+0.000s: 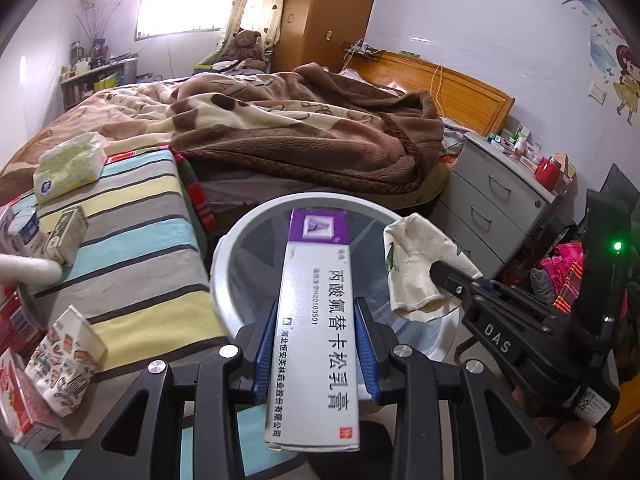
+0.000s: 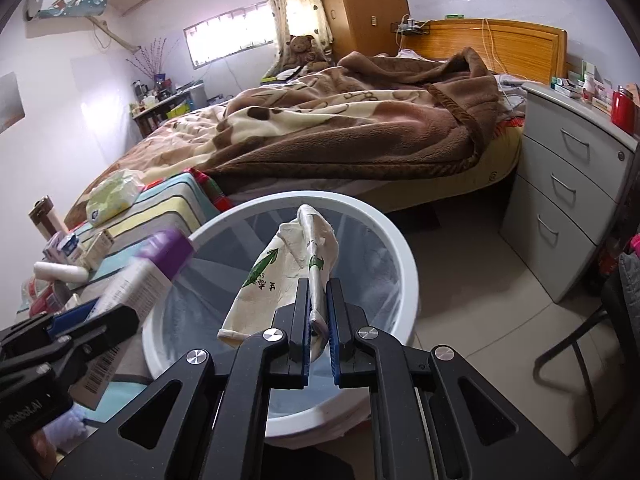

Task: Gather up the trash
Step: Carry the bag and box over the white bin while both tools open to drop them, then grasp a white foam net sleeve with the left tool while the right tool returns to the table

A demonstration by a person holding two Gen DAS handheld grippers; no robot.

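Behind and beyond both claws, a wide bed (image 2: 360,120) under a rumpled brown blanket (image 1: 304,120), with a wooden headboard (image 2: 500,40) at the far end. Right of the right claw, a grey drawer cabinet (image 2: 568,184) cluttered with small boxes and a red jar (image 2: 622,110). Left of the left claw, a striped cloth surface (image 1: 132,240) carrying a green tissue pack (image 1: 68,166), a small box (image 1: 66,234), a white roll (image 1: 28,270) and crushed cartons (image 1: 64,360).

Directly ahead of and below both claws, a round white bin (image 2: 404,264) lined with a clear bag, open-mouthed.

Clenched in the left claw (image 1: 316,344), between its blue pads, a long white box with a purple end (image 1: 316,320), printed with Chinese text, pointing forward over the bin's near rim. Seen in the right wrist view as a blurred shape (image 2: 148,276) off to the left of the right claw.

Clamped in the right claw (image 2: 319,320), a crumpled white paper cup (image 2: 276,276) with green print, squashed flat between the pads and hanging over the bin's opening. From the left wrist view, the same cup (image 1: 412,276) pinched at the tip of the right claw (image 1: 440,276), just right of the long box, above the bin (image 1: 224,264).
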